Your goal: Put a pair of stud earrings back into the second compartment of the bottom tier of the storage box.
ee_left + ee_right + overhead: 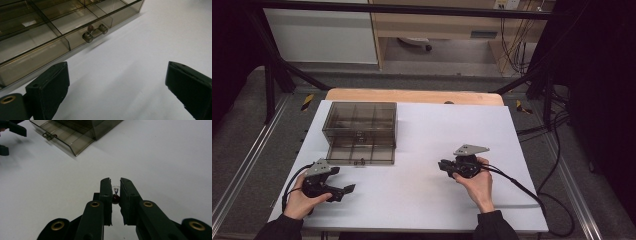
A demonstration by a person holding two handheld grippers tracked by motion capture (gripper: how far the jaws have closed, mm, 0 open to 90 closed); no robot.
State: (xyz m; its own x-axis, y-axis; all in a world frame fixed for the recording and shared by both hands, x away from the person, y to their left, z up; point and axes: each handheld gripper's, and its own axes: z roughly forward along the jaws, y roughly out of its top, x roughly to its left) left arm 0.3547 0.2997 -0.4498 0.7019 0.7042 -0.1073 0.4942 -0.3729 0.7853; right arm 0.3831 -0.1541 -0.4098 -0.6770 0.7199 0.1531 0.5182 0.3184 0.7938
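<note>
step in hand: looks to me like the carry. The right gripper (115, 192) has its jaws nearly closed on a tiny thing, a dark red bead with a clear glassy bit on top (115, 195), pinched right at the tips. Can't tell exactly what it is, maybe a small ornament or stud.

where the bead is: up off the sheet between those jaws, well apart from the box.

left gripper: (117, 92) jaws wide open with nothing in them, parked just beside the pulled-out drawer (361, 154), with the little metal knob (95, 32) ahead of it.

the box: smoky see-through compartment organizer (360, 119) at the far left of the sheet, bottom drawer out toward the person, dividers visible inside.

next move, my guess: swing the right gripper over to the open drawer, pick a compartment, get low and let go gently. A bead that small will bounce or roll if dropped from up high.

surface: white sheet (422, 200) over a wooden tabletop (412, 95), otherwise bare.

room: dark frame rails around the table, grey floor, cables trailing off right, pale cabinets at the back.
</note>
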